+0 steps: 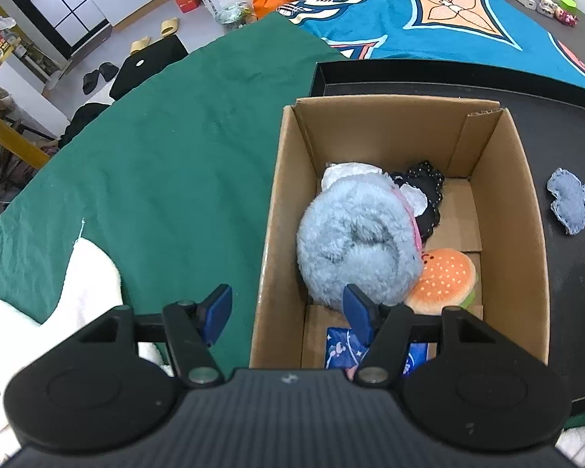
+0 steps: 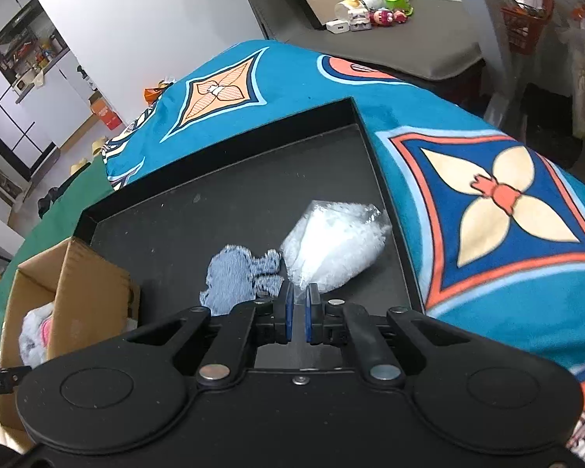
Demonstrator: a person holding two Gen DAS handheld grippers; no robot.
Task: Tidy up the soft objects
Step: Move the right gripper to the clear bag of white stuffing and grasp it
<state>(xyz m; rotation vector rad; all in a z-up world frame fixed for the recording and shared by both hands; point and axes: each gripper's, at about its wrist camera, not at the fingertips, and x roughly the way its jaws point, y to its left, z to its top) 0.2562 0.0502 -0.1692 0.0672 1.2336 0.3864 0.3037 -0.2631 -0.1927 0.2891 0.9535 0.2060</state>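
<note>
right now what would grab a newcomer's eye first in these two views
The open cardboard box on the black tray, with a fluffy blue plush filling its middle and a burger toy tucked against it. Next, the bright teal blanket with diamond patterns, behind and beside the tray. On the bare tray lie a denim scrap and a clear plastic bag.
</note>
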